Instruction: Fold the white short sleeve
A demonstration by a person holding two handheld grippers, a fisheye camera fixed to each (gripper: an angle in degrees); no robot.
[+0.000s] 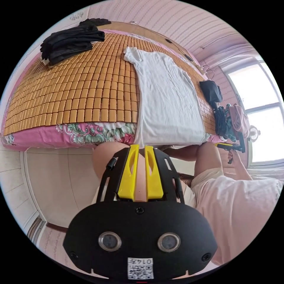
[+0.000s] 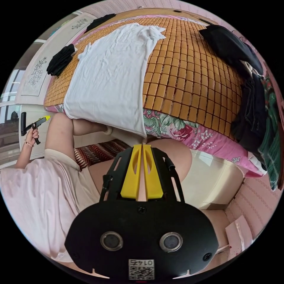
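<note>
Meanwhile, white short sleeve [image 1: 165, 97] lay flat, spread lengthwise on bamboo mat [image 1: 82, 88] of bed, hem hanging just over near edge. Left gripper [image 1: 141, 174] hovered below hem, yellow jaws nearly together, pinching nothing; right gripper [image 2: 142, 173] likewise, jaws pressed together, empty. Folding not yet begun, by appearance. Next move likely called for jaws to part and seize hem corners. Black clothes [image 1: 71, 43] piled at mat's far corner.
</note>
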